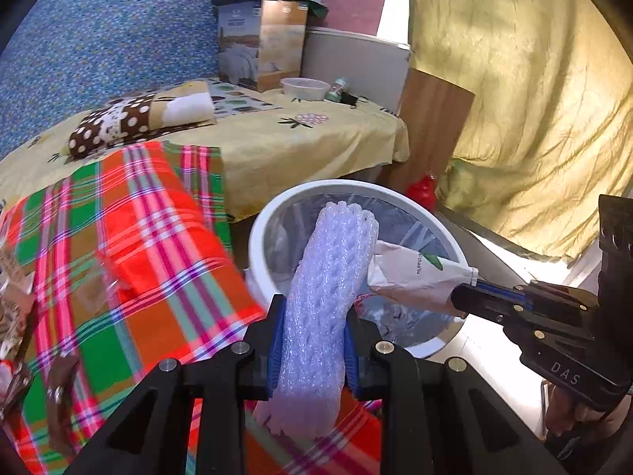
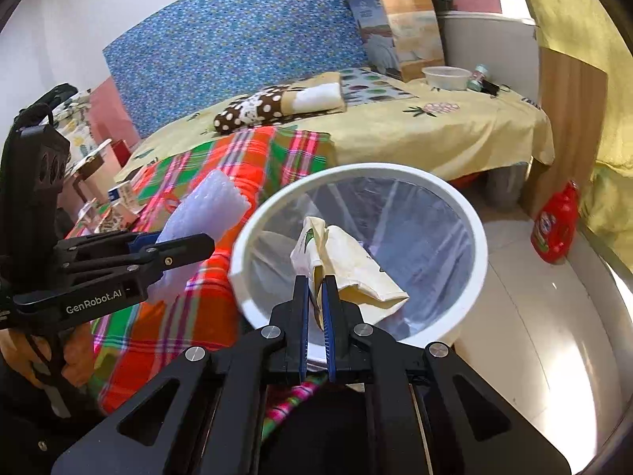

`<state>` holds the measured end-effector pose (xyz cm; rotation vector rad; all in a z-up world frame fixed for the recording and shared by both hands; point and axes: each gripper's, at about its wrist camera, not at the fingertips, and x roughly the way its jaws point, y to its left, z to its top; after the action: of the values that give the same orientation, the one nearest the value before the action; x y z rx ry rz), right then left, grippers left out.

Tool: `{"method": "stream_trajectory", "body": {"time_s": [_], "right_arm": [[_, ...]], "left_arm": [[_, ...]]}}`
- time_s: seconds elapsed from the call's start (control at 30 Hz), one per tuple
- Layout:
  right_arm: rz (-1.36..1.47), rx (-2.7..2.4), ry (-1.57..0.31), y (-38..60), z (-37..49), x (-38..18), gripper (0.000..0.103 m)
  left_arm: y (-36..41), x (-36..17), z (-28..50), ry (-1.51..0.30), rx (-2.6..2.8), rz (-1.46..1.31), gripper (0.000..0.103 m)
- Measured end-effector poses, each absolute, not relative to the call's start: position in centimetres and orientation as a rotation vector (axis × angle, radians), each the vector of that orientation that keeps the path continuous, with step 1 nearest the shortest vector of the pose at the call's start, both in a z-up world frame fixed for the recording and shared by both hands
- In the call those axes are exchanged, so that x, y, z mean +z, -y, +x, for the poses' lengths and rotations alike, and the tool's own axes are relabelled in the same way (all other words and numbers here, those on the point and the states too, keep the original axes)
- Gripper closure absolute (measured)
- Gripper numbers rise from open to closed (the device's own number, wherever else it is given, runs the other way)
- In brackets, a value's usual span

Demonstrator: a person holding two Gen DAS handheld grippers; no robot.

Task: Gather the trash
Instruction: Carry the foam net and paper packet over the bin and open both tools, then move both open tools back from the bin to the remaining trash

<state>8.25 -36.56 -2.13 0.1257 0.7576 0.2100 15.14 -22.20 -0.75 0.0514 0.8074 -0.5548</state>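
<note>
Now both claws pinch trash: left gripper [image 1: 314, 332] clamps the foam net sleeve [image 1: 332, 277] near the bin's [image 2: 480, 245] left rim; right gripper [image 2: 315, 301] nips the crumpled paper wrapper [image 2: 348, 265] over its mouth. Judgement: centre the sleeve past the rim before releasing.

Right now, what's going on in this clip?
A person holding a gripper in each hand is collecting trash beside a bed. The left gripper is clamped on a white foam mesh sleeve, held near the edge of the round white bin lined with a clear plastic bag. The right gripper is shut on a crumpled cream paper wrapper, held over the bin's opening. Neither piece has been dropped yet. More wrappers lie on the plaid blanket.
</note>
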Motion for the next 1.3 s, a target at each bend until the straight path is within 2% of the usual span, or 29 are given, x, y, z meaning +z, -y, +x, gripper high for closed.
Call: {"method": "stream_trajectory", "body": {"time_s": [0.23,0.4,0.47,0.57,0.6,0.63,0.67,1.3], "right_arm": [[0.133,0.195,-0.784,37.3,8.8,-2.7,0.094],[0.129,0.176,-0.783,37.5,9.0,-2.7,0.092],[0.130,0.167,-0.780,37.7,9.0,-2.7,0.091],[0.125,0.158,-0.767,37.8,9.0,-2.6,0.082],[0.124,0.155,-0.764,37.8,9.0,-2.5,0.075],[0.124,0.155,-0.760,37.8,9.0,-2.5,0.069],[0.124,0.154,-0.756,37.9,9.0,-2.5,0.068],[0.101,0.153,-0.709,35.8,7.8,-0.7,0.067]], "left_arm": [[24.3,-1.6,16.4,-0.825,-0.588,0.073,0.075],[24.6,-1.9,16.6,-0.822,-0.593,0.071,0.061],[24.6,-1.7,16.7,-0.816,-0.593,0.066,0.060],[24.4,-1.6,16.8,-0.810,-0.591,0.057,0.054],[24.4,-1.6,16.8,-0.808,-0.592,0.053,0.052],[24.3,-1.5,16.8,-0.805,-0.591,0.050,0.052],[24.2,-1.5,16.8,-0.803,-0.590,0.047,0.052],[19.2,-0.1,13.8,-0.779,-0.535,-0.030,0.052]]}}
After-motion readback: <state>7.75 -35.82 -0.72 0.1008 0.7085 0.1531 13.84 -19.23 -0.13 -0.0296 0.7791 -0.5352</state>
